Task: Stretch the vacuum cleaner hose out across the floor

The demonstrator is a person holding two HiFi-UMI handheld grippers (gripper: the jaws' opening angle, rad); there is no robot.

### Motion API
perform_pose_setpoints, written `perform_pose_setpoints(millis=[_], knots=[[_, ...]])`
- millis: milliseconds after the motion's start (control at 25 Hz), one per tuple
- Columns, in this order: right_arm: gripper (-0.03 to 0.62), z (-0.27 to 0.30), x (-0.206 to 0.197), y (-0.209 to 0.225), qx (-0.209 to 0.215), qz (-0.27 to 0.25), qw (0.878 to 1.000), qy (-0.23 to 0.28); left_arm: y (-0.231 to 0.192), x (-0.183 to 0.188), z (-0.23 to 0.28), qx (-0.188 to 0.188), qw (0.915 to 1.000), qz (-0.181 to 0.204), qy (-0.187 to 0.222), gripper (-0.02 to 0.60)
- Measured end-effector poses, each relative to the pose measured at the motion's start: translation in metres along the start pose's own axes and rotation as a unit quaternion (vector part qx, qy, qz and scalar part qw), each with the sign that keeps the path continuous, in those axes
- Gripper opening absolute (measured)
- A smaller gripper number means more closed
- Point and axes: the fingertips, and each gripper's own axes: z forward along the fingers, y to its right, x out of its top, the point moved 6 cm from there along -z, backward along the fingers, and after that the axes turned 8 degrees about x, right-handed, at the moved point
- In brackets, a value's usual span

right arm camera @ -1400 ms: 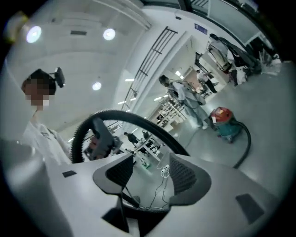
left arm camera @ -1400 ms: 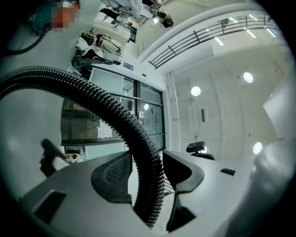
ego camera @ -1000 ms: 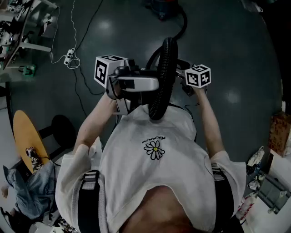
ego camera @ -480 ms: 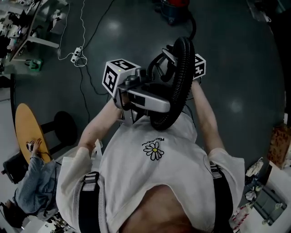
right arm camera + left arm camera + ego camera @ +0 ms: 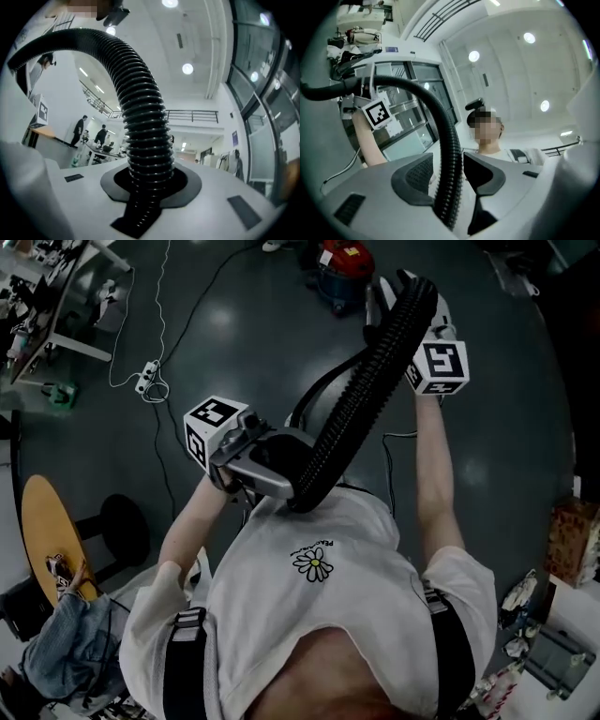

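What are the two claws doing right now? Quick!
Left claw: closed on the vacuum cleaner hose.
Right claw: its jaws have just been closing, and it now grips the same hose.

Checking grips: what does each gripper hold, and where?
Both hold the vacuum hose: left gripper near its free end, right gripper, jaws just closed, further along.

White daisy-print T-shirt (image 5: pixel 281 615) under 2 black shoulder straps (image 5: pixel 186 662).
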Motion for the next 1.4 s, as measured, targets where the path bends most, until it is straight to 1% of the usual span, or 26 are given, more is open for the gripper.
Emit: perform_pose_setpoints(millis=[40, 80, 120, 160, 200, 240, 280, 320, 360, 400, 440, 480, 520, 600, 680, 800, 920, 1000, 1120, 1240, 1320, 1400], knots=[[0.127, -0.001, 0.016, 0.006, -0.014, -0.034, 0.999, 0.012, 0.005, 0.012, -0.019, -0.024, 0.9967, -0.006, 0.078, 0.187], [0.127, -0.002, 0.032, 0.011, -0.024, -0.071, 0.997, 0.023, 0.01, 0.027, -0.043, -0.048, 0.9827, -0.014, 0.178, 0.187], [0.127, -0.003, 0.047, 0.015, -0.032, -0.107, 0.993, 0.035, 0.014, 0.046, -0.069, -0.061, 0.9587, -0.018, 0.277, 0.187], [0.127, -0.005, 0.06, 0.017, -0.037, -0.141, 0.988, 0.053, 0.014, 0.063, -0.09, -0.051, 0.9365, -0.015, 0.347, 0.187], [0.127, -0.006, 0.073, 0.017, -0.043, -0.172, 0.981, 0.075, 0.01, 0.076, -0.101, -0.014, 0.9287, -0.006, 0.371, 0.187], [0.127, -0.008, 0.089, 0.015, -0.05, -0.197, 0.974, 0.096, 0.004, 0.086, -0.101, 0.036, 0.9356, 0.008, 0.351, 0.187], [0.127, -0.009, 0.104, 0.011, -0.059, -0.219, 0.968, 0.109, -0.003, 0.094, -0.089, 0.076, 0.9489, 0.018, 0.306, 0.187], [0.127, -0.012, 0.113, 0.009, -0.07, -0.241, 0.962, 0.107, -0.008, 0.102, -0.07, 0.096, 0.9621, 0.021, 0.254, 0.187], [0.127, -0.016, 0.118, 0.008, -0.08, -0.272, 0.955, 0.087, -0.013, 0.11, -0.049, 0.098, 0.9722, 0.018, 0.211, 0.187], [0.127, -0.022, 0.12, 0.009, -0.089, -0.308, 0.945, 0.059, -0.018, 0.118, -0.028, 0.095, 0.9789, 0.01, 0.181, 0.187], [0.127, -0.027, 0.123, 0.009, -0.098, -0.336, 0.936, 0.039, -0.024, 0.127, -0.009, 0.093, 0.9826, 0.003, 0.16, 0.187], [0.127, -0.033, 0.126, 0.008, -0.106, -0.349, 0.931, 0.032, -0.029, 0.135, 0.006, 0.098, 0.9845, -0.002, 0.145, 0.187], [0.127, -0.039, 0.131, 0.006, -0.111, -0.352, 0.929, 0.034, -0.033, 0.14, 0.02, 0.107, 0.9855, -0.002, 0.132, 0.187], [0.129, -0.053, 0.141, 0.002, -0.115, -0.34, 0.932, 0.051, -0.035, 0.145, 0.042, 0.119, 0.9874, 0.0, 0.105, 0.187], [0.129, -0.068, 0.149, 0.001, -0.115, -0.322, 0.937, 0.066, -0.033, 0.138, 0.061, 0.112, 0.9898, -0.006, 0.088, 0.187], [0.129, -0.096, 0.153, -0.008, -0.114, -0.3, 0.944, 0.077, -0.029, 0.111, 0.076, 0.092, 0.9913, -0.028, 0.09, 0.187], [0.129, -0.113, 0.149, -0.023, -0.101, -0.281, 0.952, 0.066, -0.03, 0.084, 0.081, 0.076, 0.9897, -0.067, 0.101, 0.187], [0.129, -0.118, 0.149, -0.03, -0.086, -0.268, 0.958, 0.058, -0.03, 0.076, 0.082, 0.071, 0.9886, -0.082, 0.104, 0.187], [0.129, -0.146, 0.146, -0.045, -0.065, -0.258, 0.962, 0.063, -0.019, 0.063, 0.076, 0.069, 0.9865, -0.075, 0.128, 0.187], [0.129, -0.196, 0.125, -0.07, -0.047, -0.251, 0.963, 0.09, 0.011, 0.034, 0.057, 0.071, 0.9855, -0.056, 0.143, 0.187], [0.129, -0.217, 0.131, -0.1, -0.031, -0.245, 0.964, 0.099, 0.032, 0.009, 0.042, 0.095, 0.9838, -0.04, 0.146, 0.187], [0.129, -0.231, 0.15, -0.136, -0.011, -0.245, 0.964, 0.099, 0.048, -0.019, 0.03, 0.135, 0.9776, -0.033, 0.158, 0.187]])
